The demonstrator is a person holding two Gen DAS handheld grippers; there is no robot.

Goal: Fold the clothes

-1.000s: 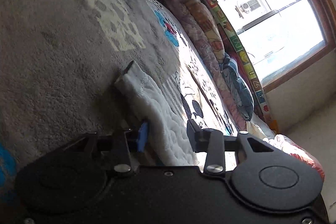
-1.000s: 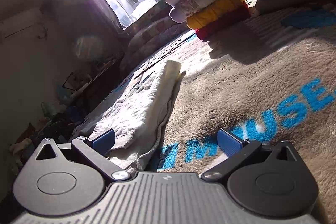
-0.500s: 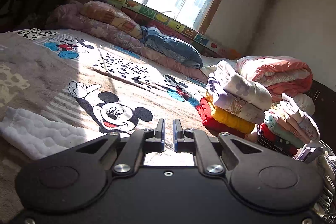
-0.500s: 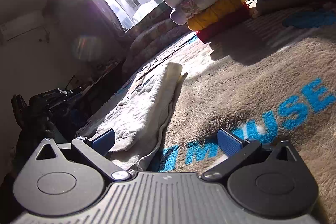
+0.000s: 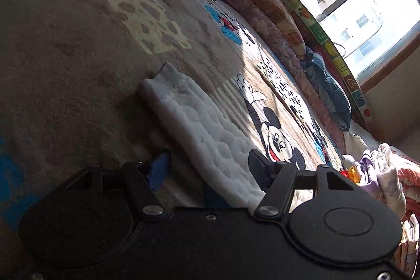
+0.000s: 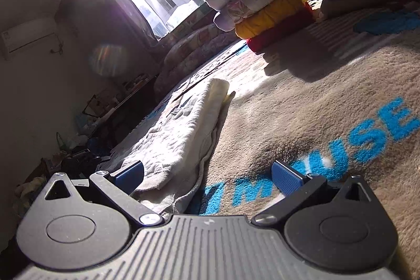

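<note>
Your white quilted garment [image 5: 207, 138] lies folded long on the bed blanket [image 5: 78, 49], its stitched cuff visible only from your left tool [image 5: 210, 169], the clothes stack [image 6: 262, 15] at one o'clock only from your right tool [image 6: 207, 175]; both gape wide, tilted low astride it.

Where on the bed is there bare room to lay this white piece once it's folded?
Bare blanket lies between the white garment and the blue lettering, in front of the folded stack. Another free patch is the grey stretch beyond the cuff end, around the cheese print. It is crowded near the stacks and along the rolled bedding under the window.
</note>
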